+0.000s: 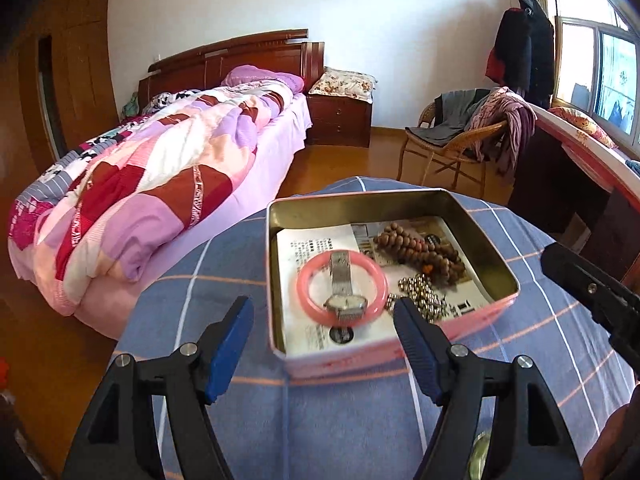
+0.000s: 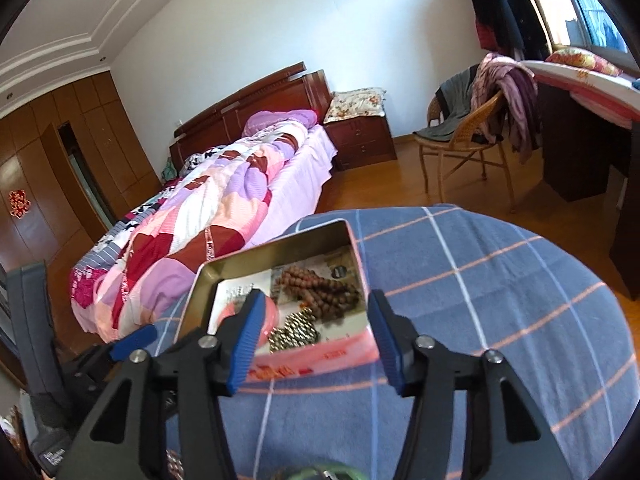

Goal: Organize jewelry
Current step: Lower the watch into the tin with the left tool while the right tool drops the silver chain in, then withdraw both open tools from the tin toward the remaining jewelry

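1. Pink tin (image 1: pixel 400 354), lid off, sits on the blue plaid cloth (image 1: pixel 224 264) that covers the surface, toward the far edge. Brass-coloured inner walls; printed paper lines the floor.
2. Contents, left wrist view: pink bangle (image 1: pixel 308 300) lies flat in the near-left part of the tin. A steel-mesh wristwatch (image 1: pixel 343 289) lies inside the ring, its strap running near to far and its dial over the bangle's near rim.
3. Brown wooden bead string (image 1: pixel 420 246) is bunched at the far-right part. A silver bead chain (image 1: pixel 422 296) is heaped against the near-right wall, just beside the bangle.
4. Left gripper (image 1: pixel 324 344): blue-padded fingers stand wide with nothing between the pads. The tin lies straight ahead and slightly below; the right-hand pad overlaps the near wall in the picture, contact not confirmed.
5. Right gripper (image 2: pixel 318 340): fingers moderately wide, empty. They frame the near-right corner of the tin, with the chain and beads in the gap.
6. A green ring-shaped item (image 2: pixel 320 472) shows at the bottom edge of the right wrist view, on the cloth near the front edge. Identity uncertain; possibly a bangle not yet put away.
7. Judgement: the key relation is that the unsorted item lies behind both grippers, toward the person, while the tin lies ahead. The right hand appears nearer to it.
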Available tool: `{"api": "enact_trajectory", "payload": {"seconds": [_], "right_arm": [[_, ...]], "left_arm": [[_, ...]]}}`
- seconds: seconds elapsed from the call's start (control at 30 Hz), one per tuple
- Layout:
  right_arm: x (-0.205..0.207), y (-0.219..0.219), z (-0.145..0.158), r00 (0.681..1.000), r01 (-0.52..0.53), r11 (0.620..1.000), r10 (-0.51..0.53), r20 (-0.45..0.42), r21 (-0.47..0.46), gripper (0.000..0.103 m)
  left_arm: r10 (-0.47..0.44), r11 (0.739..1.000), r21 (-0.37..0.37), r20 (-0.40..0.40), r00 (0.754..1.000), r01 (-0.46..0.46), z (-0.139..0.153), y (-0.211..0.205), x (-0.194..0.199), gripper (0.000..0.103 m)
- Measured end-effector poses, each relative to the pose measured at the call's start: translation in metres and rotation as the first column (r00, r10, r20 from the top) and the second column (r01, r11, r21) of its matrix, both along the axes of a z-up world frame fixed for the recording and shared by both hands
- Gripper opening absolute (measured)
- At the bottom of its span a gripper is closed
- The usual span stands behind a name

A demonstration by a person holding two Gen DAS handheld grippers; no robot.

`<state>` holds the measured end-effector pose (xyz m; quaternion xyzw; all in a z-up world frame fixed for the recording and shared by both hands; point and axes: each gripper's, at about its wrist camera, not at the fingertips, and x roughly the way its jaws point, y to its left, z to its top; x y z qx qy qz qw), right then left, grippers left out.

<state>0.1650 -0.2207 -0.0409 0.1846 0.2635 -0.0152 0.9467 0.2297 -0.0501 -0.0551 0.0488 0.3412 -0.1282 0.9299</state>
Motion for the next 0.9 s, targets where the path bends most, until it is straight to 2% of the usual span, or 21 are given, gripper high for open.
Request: {"api": "enact_trajectory", "payload": {"seconds": [0.13, 0.27, 0.57, 0.9], "right_arm": [[-0.013, -0.001, 0.000, 1.000, 0.022, 1.000, -0.022, 0.003, -0.008, 0.065], [-0.026, 0.000, -0.001, 0.999, 0.041, 0.999, -0.041, 0.009, -0.022, 0.075], [-0.044, 0.004, 0.001, 0.999, 0.035, 0.999, -0.035, 0.012, -0.016, 0.075], [-0.069, 0.012, 0.003, 0.999, 0.030, 0.998, -0.029, 0.017, -0.060, 0.075]], "left_arm": [[0.004, 1.000, -0.004, 0.002, 1.000, -0.004, 0.002, 0.002, -0.012, 0.072], [0.009, 1.000, 0.010, 0.005, 1.000, -0.010, 0.002, 0.002, -0.022, 0.072], [0.015, 0.999, 0.028, 0.016, 1.000, -0.016, 0.004, 0.002, -0.046, 0.072], [0.045, 0.998, 0.039, 0.019, 0.999, -0.046, 0.002, 0.023, -0.072, 0.072]]}}
